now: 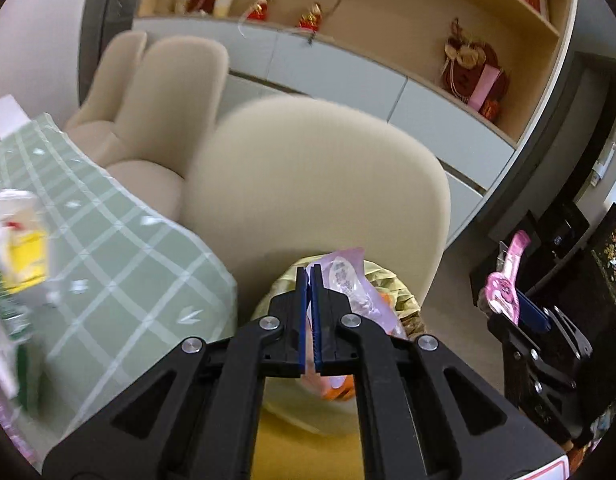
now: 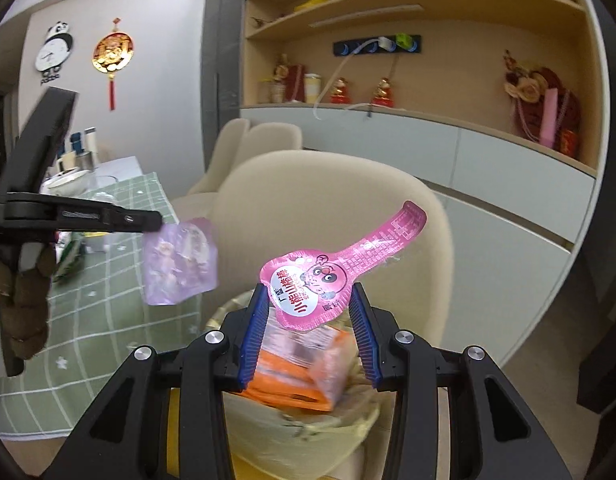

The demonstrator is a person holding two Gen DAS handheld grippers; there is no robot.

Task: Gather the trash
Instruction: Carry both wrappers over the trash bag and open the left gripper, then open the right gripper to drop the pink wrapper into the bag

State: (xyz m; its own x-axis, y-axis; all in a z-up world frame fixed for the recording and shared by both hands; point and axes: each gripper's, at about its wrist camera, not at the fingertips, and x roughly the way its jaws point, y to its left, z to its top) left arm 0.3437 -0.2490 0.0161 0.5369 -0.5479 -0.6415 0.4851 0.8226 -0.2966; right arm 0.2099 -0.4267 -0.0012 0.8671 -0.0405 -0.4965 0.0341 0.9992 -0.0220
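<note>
Green checked tablecloth (image 2: pixel 108 320) covers the table at the left of both views, and beige chairs (image 1: pixel 319 184) stand just beyond its edge.

Nearest the lens in the left wrist view, the left gripper (image 1: pixel 310 272) sits at lower centre with its blue pads pressed together on the edge of a pale purple wrapper (image 1: pixel 347 284). In the right wrist view this same wrapper (image 2: pixel 180 266) hangs from the gripper tip at centre left, above the tablecloth edge, and a gloved hand (image 2: pixel 24 304) grips the handle at the far left.

The right gripper (image 2: pixel 308 300) occupies the lower centre of its own view. Its jaws stand about half apart and clamp the round lower end of a pink guitar-shaped wrapper (image 2: pixel 319 280); the narrow neck of the wrapper points to the upper right.

Directly beneath both grippers is a bin lined with a pale yellow bag (image 2: pixel 347 428), already containing an orange packet (image 2: pixel 292 384). It stands close to the nearest chair.

Behind the chairs, a wooden shelf unit (image 2: pixel 447 76) with red ornaments and grey cabinet fronts fills the upper right. A panda clock (image 2: pixel 54 52) hangs on the wall at upper left.
</note>
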